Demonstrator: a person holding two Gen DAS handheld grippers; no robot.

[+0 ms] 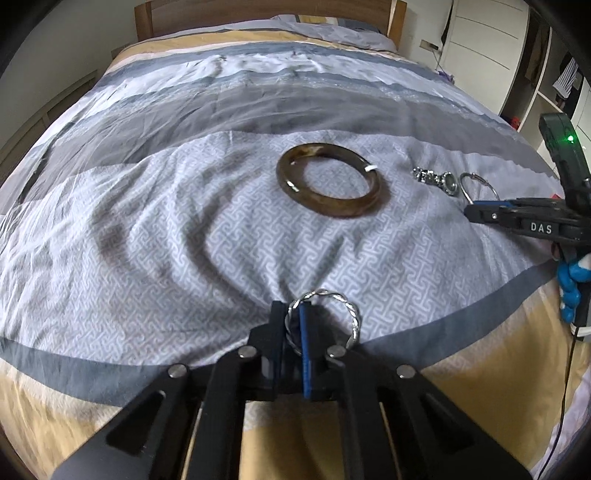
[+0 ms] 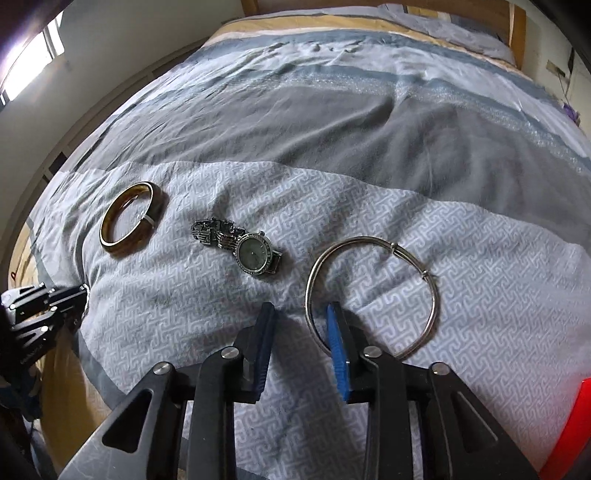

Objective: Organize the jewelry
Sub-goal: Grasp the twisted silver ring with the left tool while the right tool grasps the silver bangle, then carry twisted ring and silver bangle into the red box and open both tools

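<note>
My left gripper [image 1: 293, 314] is shut on a twisted silver bangle [image 1: 347, 310] and holds it just above the bedspread. A brown jade-like bangle [image 1: 328, 181] [image 2: 129, 218] lies ahead of it. A silver wristwatch [image 2: 243, 247] [image 1: 436, 179] lies in the middle. A thin silver bangle [image 2: 373, 291] [image 1: 476, 186] lies at the right. My right gripper [image 2: 301, 314] is open, its jaws on either side of the thin bangle's near left rim, right fingertip [image 2: 332, 317] inside the hoop. The right gripper also shows in the left wrist view [image 1: 469, 212].
All lies on a grey patterned bedspread [image 2: 184, 314] over a bed with a wooden headboard [image 1: 258, 14]. White cupboards [image 1: 491, 48] stand to the right. A red object [image 2: 576, 432] shows at the right edge. My left gripper shows at the right wrist view's left edge [image 2: 79, 295].
</note>
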